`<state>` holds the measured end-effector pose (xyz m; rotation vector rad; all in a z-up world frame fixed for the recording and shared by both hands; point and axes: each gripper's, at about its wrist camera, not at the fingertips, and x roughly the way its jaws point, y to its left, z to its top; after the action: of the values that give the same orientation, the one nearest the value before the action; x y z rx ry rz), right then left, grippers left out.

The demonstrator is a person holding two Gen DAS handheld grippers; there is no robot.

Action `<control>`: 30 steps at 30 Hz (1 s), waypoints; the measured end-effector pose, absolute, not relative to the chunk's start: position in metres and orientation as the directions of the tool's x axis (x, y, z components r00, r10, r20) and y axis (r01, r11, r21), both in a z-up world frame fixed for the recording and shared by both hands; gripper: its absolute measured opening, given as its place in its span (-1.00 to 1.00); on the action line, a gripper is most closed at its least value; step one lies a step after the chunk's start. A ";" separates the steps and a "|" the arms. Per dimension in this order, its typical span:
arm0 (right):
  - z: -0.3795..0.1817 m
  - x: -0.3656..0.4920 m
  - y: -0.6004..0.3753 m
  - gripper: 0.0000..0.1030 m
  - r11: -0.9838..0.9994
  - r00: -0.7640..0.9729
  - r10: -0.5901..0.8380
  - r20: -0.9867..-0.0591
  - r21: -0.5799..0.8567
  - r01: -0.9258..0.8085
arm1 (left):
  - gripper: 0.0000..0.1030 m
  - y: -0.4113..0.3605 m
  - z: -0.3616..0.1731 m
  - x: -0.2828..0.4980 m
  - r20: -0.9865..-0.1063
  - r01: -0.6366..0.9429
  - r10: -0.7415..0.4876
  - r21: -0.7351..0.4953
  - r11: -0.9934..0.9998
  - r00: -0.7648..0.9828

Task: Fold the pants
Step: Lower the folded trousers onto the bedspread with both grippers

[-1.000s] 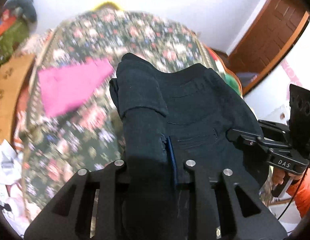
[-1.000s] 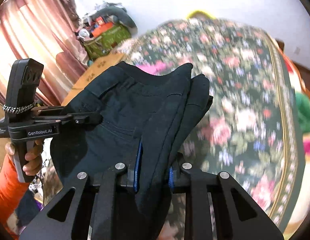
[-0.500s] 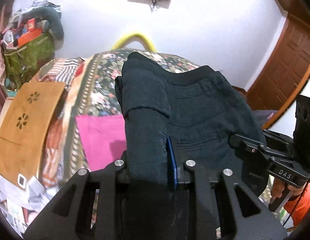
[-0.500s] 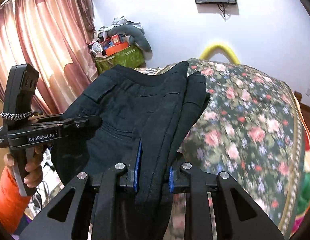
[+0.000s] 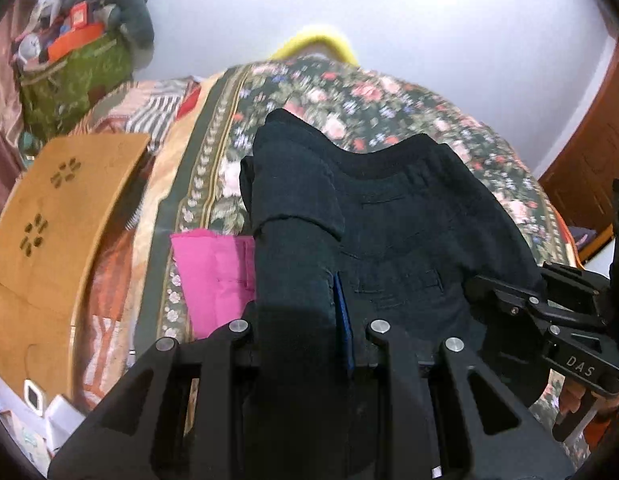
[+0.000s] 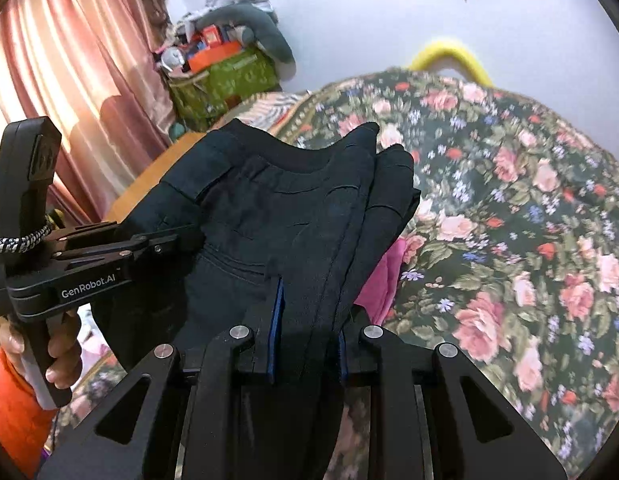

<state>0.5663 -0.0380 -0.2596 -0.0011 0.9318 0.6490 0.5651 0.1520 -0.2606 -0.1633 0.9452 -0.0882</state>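
The black pants (image 5: 409, 232) hang folded between my two grippers, held up over the floral bed (image 5: 389, 100). My left gripper (image 5: 305, 320) is shut on the left edge of the pants, the cloth bunched thick between its fingers. My right gripper (image 6: 305, 320) is shut on the right edge of the pants (image 6: 293, 216). The right gripper also shows at the right of the left wrist view (image 5: 509, 292), and the left gripper at the left of the right wrist view (image 6: 165, 244), both clamped on the cloth. The waistband sags between them.
A pink garment (image 5: 213, 272) lies on the floral bed (image 6: 509, 200) under the pants. A brown cardboard box (image 5: 49, 220) stands left of the bed. A green bag of clutter (image 6: 221, 80) and pink curtains (image 6: 69, 80) are at the far left. A wooden door (image 5: 589, 168) is right.
Both grippers rose with the pants and then tipped back down a little; the bed fills more of the view again. Both grips are unchanged.
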 end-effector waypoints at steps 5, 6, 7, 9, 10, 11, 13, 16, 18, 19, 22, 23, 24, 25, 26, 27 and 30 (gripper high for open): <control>-0.292 0.577 -0.026 -0.59 0.824 0.371 0.470 -0.801 0.247 -0.510 | -0.53 0.158 -0.307 0.581 -0.844 -0.033 -0.149 -0.193 0.981 0.516; -0.298 0.577 -0.024 -0.59 0.827 0.360 0.458 -0.813 0.240 -0.508 | -0.50 0.159 -0.317 0.583 -0.856 -0.038 -0.150 -0.194 0.980 0.495; -0.302 0.576 -0.024 -0.56 0.829 0.356 0.453 -0.817 0.239 -0.506 | -0.48 0.160 -0.325 0.584 -0.866 -0.044 -0.149 -0.193 0.980 0.478; -0.306 0.572 -0.029 -0.45 0.836 0.355 0.446 -0.822 0.241 -0.493 | -0.34 0.162 -0.337 0.583 -0.880 -0.051 -0.144 -0.187 0.981 0.453; -0.306 0.570 -0.032 -0.42 0.838 0.358 0.448 -0.819 0.245 -0.488 | -0.32 0.163 -0.337 0.580 -0.878 -0.046 -0.145 -0.185 0.982 0.456; -0.303 0.566 -0.036 -0.41 0.840 0.360 0.452 -0.816 0.253 -0.481 | -0.30 0.165 -0.336 0.576 -0.876 -0.047 -0.142 -0.183 0.982 0.461; -0.296 0.556 -0.043 -0.40 0.841 0.362 0.456 -0.813 0.261 -0.473 | -0.30 0.167 -0.330 0.566 -0.871 -0.056 -0.142 -0.190 0.980 0.470; -0.284 0.540 -0.049 -0.39 0.844 0.377 0.447 -0.811 0.242 -0.480 | -0.30 0.165 -0.318 0.551 -0.879 -0.053 -0.105 -0.146 0.988 0.466; -0.270 0.523 -0.055 -0.39 0.843 0.407 0.443 -0.799 0.216 -0.492 | -0.30 0.162 -0.307 0.539 -0.880 -0.049 -0.087 -0.124 0.991 0.467; -0.267 0.521 -0.058 -0.39 0.841 0.419 0.446 -0.791 0.211 -0.498 | -0.30 0.161 -0.302 0.533 -0.878 -0.048 -0.078 -0.114 0.992 0.473; -0.238 0.495 -0.071 -0.39 0.834 0.463 0.478 -0.747 0.219 -0.507 | -0.30 0.156 -0.273 0.510 -0.860 -0.038 -0.048 -0.078 0.996 0.508; -0.224 0.483 -0.076 -0.39 0.833 0.489 0.485 -0.725 0.212 -0.511 | -0.30 0.153 -0.258 0.498 -0.847 -0.034 -0.040 -0.068 0.997 0.530; -0.213 0.475 -0.077 -0.39 0.833 0.513 0.487 -0.707 0.200 -0.516 | -0.30 0.151 -0.245 0.489 -0.835 -0.031 -0.038 -0.065 0.997 0.550; -0.199 0.464 -0.080 -0.39 0.834 0.541 0.490 -0.683 0.186 -0.520 | -0.30 0.148 -0.231 0.479 -0.820 -0.026 -0.038 -0.064 0.998 0.572; -0.183 0.451 -0.084 -0.39 0.833 0.570 0.495 -0.656 0.172 -0.525 | -0.30 0.145 -0.215 0.468 -0.800 -0.021 -0.037 -0.063 0.998 0.598; -0.170 0.441 -0.087 -0.39 0.832 0.590 0.501 -0.633 0.164 -0.531 | -0.30 0.140 -0.196 0.454 -0.777 -0.016 -0.031 -0.053 0.998 0.629; -0.125 0.400 -0.099 -0.39 0.822 0.647 0.535 -0.543 0.156 -0.548 | -0.30 0.124 -0.144 0.411 -0.695 0.002 -0.018 -0.024 1.000 0.718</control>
<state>0.4003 -0.0992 -0.1250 -0.0231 0.6105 0.6155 0.4114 0.1243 -0.1440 -0.0217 0.7692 -0.0112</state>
